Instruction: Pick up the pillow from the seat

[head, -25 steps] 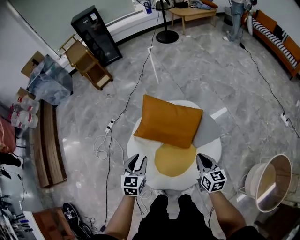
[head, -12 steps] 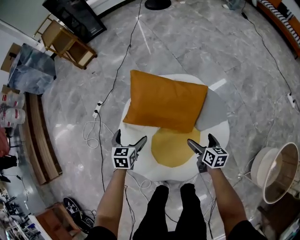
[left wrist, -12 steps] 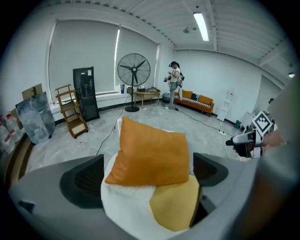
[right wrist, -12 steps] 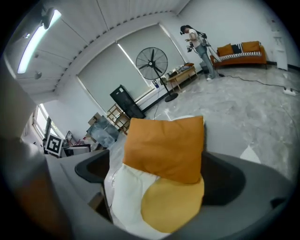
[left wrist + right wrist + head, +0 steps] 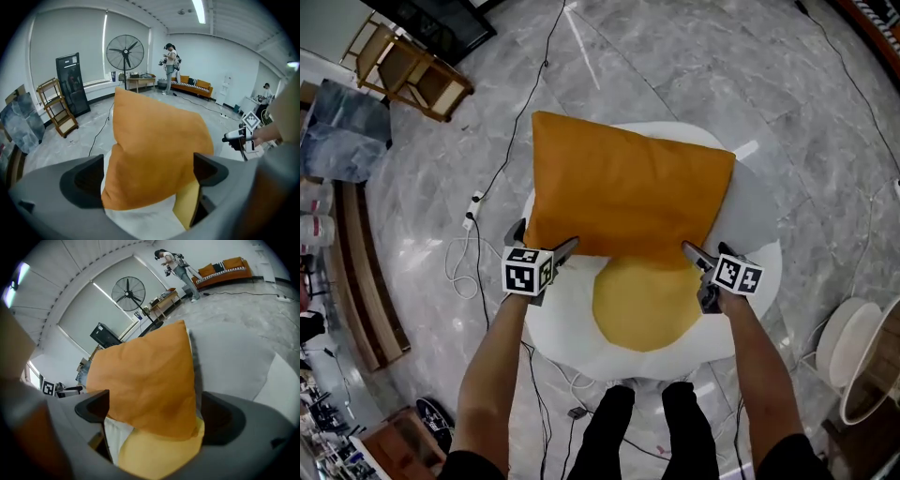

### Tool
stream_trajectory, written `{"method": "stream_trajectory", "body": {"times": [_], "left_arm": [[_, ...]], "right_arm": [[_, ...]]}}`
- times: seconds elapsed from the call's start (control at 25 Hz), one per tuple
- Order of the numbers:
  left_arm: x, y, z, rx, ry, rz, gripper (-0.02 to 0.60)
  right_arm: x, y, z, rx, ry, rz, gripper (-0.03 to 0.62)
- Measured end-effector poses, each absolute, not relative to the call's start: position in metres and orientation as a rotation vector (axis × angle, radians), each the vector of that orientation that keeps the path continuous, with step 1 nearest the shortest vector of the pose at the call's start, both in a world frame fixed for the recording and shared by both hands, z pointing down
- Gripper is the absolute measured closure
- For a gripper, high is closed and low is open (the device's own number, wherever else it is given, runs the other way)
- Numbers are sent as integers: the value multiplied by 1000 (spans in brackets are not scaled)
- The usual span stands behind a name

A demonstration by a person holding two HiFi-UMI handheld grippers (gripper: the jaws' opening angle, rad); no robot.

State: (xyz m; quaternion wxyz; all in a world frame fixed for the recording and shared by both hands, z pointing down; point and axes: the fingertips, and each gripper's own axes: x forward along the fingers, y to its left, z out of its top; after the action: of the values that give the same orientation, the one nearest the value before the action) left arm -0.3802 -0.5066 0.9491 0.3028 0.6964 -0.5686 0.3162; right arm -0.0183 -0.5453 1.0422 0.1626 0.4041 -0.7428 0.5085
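An orange pillow [image 5: 628, 192] lies across the back half of a round white seat [image 5: 555, 319] that has a yellow round patch [image 5: 642, 305]. My left gripper [image 5: 546, 239] is at the pillow's near left corner, its jaws opening wide. In the left gripper view that corner of the pillow [image 5: 154, 150] sits between the jaws of the left gripper [image 5: 147, 176], and the pads do not press on it. My right gripper [image 5: 705, 251] stands open at the near right corner. The right gripper view shows the pillow [image 5: 150, 380] between the spread jaws of the right gripper [image 5: 157, 413].
A power strip and cables [image 5: 473, 202] trail over the marble floor left of the seat. A wooden rack [image 5: 412, 70] stands at the far left, a bench [image 5: 361, 291] along the left edge, a round basket chair [image 5: 862, 356] at right. A standing fan [image 5: 124, 52] and a person [image 5: 171, 58] are far off.
Both grippers went from shut to open and moved forward from the seat's near edge to the pillow's near corners. The head view has leaned in closer.
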Motion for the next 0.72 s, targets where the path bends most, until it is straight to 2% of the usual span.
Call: {"method": "stream_trajectory", "body": {"times": [0.2, 0.36, 0.4, 0.56, 0.64, 0.72], "left_arm": [[-392, -540, 984, 1839, -1480, 908, -3], [-392, -553, 1006, 1793, -1427, 810, 1], [-390, -555, 1008, 1792, -1417, 787, 34], [-374, -554, 1006, 1812, -1421, 755, 211], [-368, -551, 1002, 1822, -1446, 777, 278], [-361, -547, 994, 1836, -1469, 791, 321]], "right_arm": [[-32, -578, 1096, 1099, -2109, 1515, 5], [-42, -597, 1110, 993, -2148, 1580, 8], [-44, -599, 1111, 970, -2150, 1579, 27], [-52, -596, 1110, 923, -2130, 1535, 214], [-55, -592, 1104, 913, -2118, 1460, 316], [-55, -586, 1095, 925, -2104, 1349, 388]]}}
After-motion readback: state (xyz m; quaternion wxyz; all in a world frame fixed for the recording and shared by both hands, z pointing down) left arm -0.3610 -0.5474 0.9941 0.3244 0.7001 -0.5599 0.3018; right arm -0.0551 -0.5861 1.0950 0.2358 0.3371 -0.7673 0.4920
